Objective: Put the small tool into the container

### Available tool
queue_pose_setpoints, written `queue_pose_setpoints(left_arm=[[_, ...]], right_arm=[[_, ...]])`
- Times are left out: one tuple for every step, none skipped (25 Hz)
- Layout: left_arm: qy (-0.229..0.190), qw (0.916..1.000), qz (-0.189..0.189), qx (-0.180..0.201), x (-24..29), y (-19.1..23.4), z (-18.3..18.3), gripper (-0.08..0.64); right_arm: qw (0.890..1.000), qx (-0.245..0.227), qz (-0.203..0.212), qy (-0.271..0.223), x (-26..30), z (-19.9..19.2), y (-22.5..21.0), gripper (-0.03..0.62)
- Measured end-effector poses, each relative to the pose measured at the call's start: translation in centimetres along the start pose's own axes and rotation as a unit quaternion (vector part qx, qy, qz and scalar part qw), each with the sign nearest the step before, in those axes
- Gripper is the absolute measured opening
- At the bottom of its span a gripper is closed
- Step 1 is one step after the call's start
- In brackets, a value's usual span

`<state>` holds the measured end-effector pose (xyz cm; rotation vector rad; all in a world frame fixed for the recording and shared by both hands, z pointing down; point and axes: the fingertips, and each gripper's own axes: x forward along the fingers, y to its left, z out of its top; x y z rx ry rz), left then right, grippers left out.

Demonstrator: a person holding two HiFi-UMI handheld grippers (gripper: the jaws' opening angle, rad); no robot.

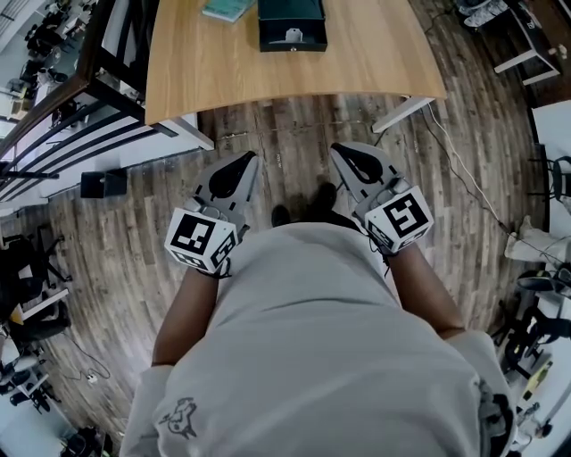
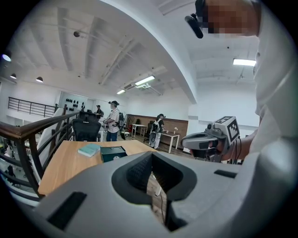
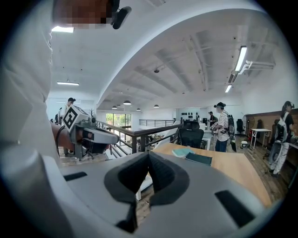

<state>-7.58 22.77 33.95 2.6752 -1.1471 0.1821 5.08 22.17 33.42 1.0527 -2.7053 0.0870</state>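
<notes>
A dark green container (image 1: 292, 22) stands on the wooden table (image 1: 205, 67) at the far side. A small pale tool (image 1: 292, 37) lies at its near edge; whether it is inside or on top I cannot tell. Both grippers hang in front of my body over the floor, well short of the table. My left gripper (image 1: 246, 161) is shut and holds nothing. My right gripper (image 1: 343, 153) is also shut and holds nothing. The left gripper view shows its closed jaws (image 2: 152, 155) and the container (image 2: 113, 153). The right gripper view shows its closed jaws (image 3: 148, 155) and the container (image 3: 199, 159).
A teal notebook (image 1: 227, 9) lies left of the container. A dark railing (image 1: 62, 107) runs along the table's left side, with white table legs (image 1: 403, 112) below the near edge. A black chair (image 2: 86, 130) and several standing people are beyond the table.
</notes>
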Motion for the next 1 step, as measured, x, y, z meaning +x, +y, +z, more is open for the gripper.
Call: queue_pose_setpoints(left_arm=[[0.0,1.0,0.002,-0.001,-0.15,0.06,-0.08,0.005]], right_arm=[[1.0,0.0,0.001,0.0,0.01,-0.08,0.08,0.005]])
